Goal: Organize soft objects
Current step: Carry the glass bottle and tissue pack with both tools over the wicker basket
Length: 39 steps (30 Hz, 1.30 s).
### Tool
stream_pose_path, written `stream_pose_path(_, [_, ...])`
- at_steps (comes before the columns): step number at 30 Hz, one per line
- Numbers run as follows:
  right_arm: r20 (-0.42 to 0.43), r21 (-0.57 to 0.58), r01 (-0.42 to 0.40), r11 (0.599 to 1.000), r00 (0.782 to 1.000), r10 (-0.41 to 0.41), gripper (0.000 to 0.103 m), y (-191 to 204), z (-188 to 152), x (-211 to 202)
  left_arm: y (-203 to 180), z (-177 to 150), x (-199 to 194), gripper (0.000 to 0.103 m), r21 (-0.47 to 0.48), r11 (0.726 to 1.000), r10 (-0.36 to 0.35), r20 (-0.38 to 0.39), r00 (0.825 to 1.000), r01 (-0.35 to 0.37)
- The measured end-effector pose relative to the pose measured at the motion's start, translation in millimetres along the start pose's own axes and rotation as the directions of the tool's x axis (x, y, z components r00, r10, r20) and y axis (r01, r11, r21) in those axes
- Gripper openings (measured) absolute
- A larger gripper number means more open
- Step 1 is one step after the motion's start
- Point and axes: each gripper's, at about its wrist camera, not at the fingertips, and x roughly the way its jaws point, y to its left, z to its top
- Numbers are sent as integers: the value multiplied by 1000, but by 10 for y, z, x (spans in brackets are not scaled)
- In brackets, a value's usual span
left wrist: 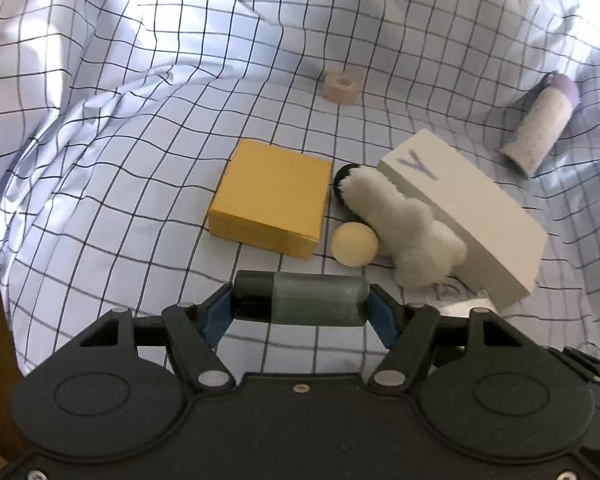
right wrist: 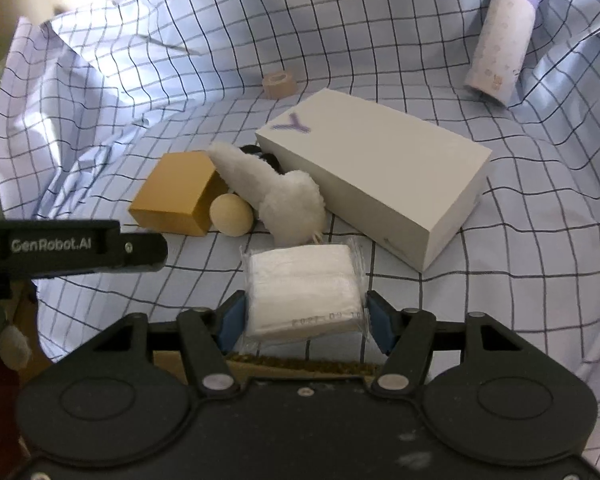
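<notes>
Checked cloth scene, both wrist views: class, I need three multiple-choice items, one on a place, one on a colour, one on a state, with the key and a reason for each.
1. Where does the cream ball lie?
A. on top of the white box
B. between the yellow box and the fluffy white toy
C. beside the tape roll

2. What colour is the letter Y on the white box?
A. purple
B. red
C. green

3. What does the right gripper hold?
A. nothing
B. the patterned tube
C. a wrapped white tissue pack

Key: 1 B, the ball sits on the cloth against the yellow box and the fluffy white toy. 2 A, the mark is purple in both views. 3 C, the blue pads press the tissue pack on both sides.
</notes>
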Motion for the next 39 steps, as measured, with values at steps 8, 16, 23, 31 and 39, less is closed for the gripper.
stream_pose_path(8, [50, 7, -16, 1000, 999, 15, 62, -11, -166, -448, -7, -245, -363, 65, 4, 999, -42, 10, 999, 42])
stream_pose_path(16, [64, 6, -27, 1000, 998, 26, 63, -77, -402, -819, 22, -555, -554, 65, -7, 997, -71, -21, 997, 71])
stream_pose_path(23, [58, -9, -33, 999, 998, 33, 63, -129, -584, -1024, 15, -764, -608, 65, -15, 996, -90, -54, 994, 89])
stream_pose_path(31, [32, -22, -19, 1000, 999, 19, 63, -221, -762, -1133, -22, -977, -601, 65, 8, 996, -92, -110, 990, 93])
stream_pose_path(39, [15, -12, -22, 1000, 1000, 22, 63, -248, -826, -1149, -29, -1066, -566, 66, 36, 996, -81, -147, 986, 87])
